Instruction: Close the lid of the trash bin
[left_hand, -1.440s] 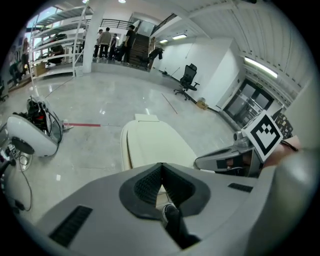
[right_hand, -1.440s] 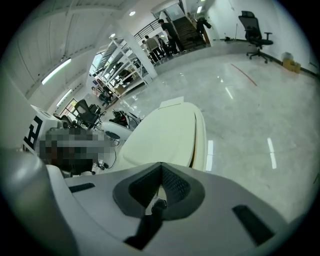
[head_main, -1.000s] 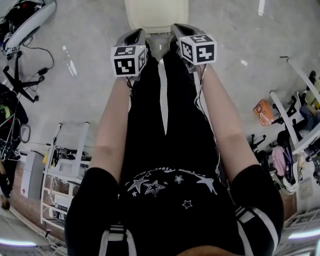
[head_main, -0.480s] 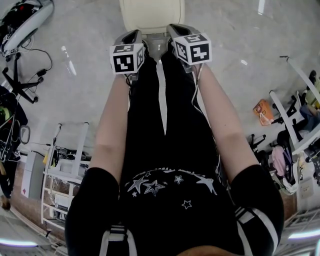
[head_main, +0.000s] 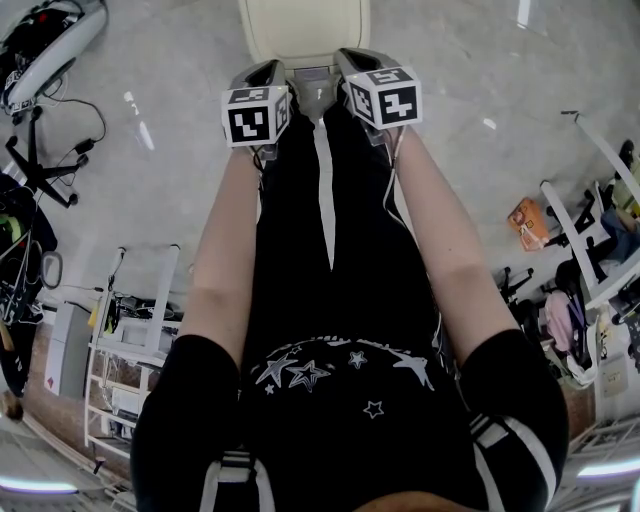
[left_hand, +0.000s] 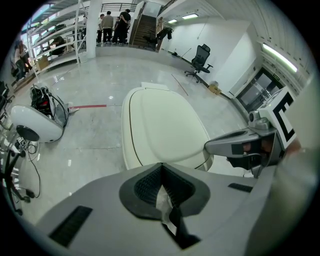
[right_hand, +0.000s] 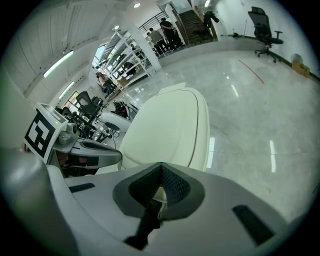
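See left gripper and right gripper pressed together, pinching nothing. Find bin at 12 o'clock, just beyond both tips, lid seemingly flat already. Press closed tips evenly on the front edge to confirm seating; avoid sliding off the smooth dome.

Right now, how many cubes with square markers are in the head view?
2. One white cube with black square markers rides on the left tongs, the other on the right tongs; none seems hidden.
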